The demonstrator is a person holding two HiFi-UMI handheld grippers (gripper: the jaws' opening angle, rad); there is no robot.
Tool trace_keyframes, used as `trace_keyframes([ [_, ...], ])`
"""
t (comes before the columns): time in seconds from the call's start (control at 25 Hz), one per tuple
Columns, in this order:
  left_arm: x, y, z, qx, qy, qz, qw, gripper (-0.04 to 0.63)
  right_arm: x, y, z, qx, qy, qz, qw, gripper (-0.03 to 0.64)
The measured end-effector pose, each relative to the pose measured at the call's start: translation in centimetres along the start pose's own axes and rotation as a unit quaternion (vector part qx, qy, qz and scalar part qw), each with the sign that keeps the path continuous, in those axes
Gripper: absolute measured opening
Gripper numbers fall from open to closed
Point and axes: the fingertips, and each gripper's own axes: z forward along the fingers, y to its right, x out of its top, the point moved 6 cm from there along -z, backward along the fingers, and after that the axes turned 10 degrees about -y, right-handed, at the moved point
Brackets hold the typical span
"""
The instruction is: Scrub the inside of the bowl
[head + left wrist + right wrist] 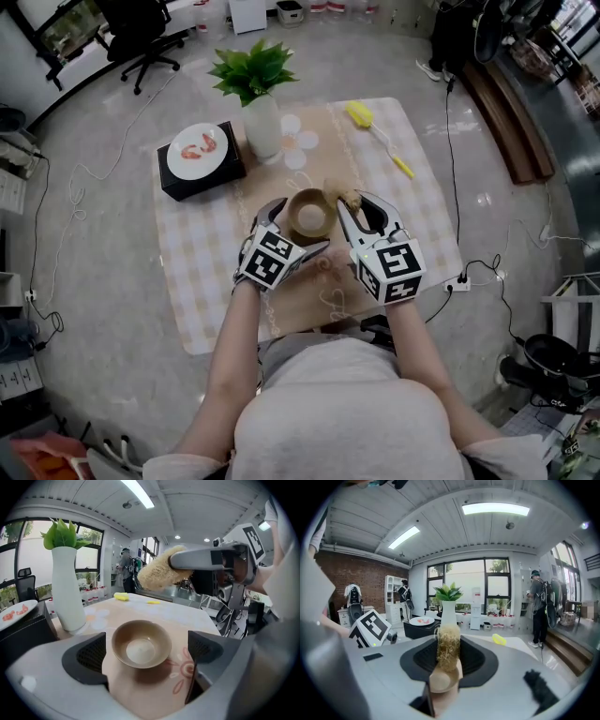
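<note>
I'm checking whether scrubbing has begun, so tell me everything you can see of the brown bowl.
The bowl is round, smooth and tan-brown, with a paler patch at its bottom; it looks empty. It stands upright on the patterned tablecloth, near the white vase. The left gripper has its open tongs on either side of it, without visibly touching. The right gripper holds a straw-coloured scrubber raised beside its rim, not inside it.

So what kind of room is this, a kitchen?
Probably an office or lab, not a kitchen: there's a black wheeled office chair, a long black cable trailing over the polished grey floor, and big black-framed windows.
</note>
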Motion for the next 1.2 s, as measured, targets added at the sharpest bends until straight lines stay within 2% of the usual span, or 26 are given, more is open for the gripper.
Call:
trace_keyframes([
  [0.32,-1.1,-0.2,1.8,0.015,-0.043,0.008,0.9989,0.537,-1.2,1.6,0.4,0.021,-0.008,0.006,1.0,0.103],
  [0.52,-1.0,-0.6,2.0,0.029,-0.048,0.002,0.9984,0.503,-1.4,2.1,0.9,0.03,-0.008,0.008,0.999,0.103],
  [0.8,-1.9,-0.9,2.5,0.025,-0.068,-0.014,0.9972,0.477,-1.1,2.3,1.5,0.04,-0.007,0.004,0.999,0.103],
  [1.2,-2.2,-0.7,2.7,0.033,-0.087,0.005,0.9956,0.463,-1.0,2.0,2.3,0.051,-0.015,0.001,0.999,0.103],
])
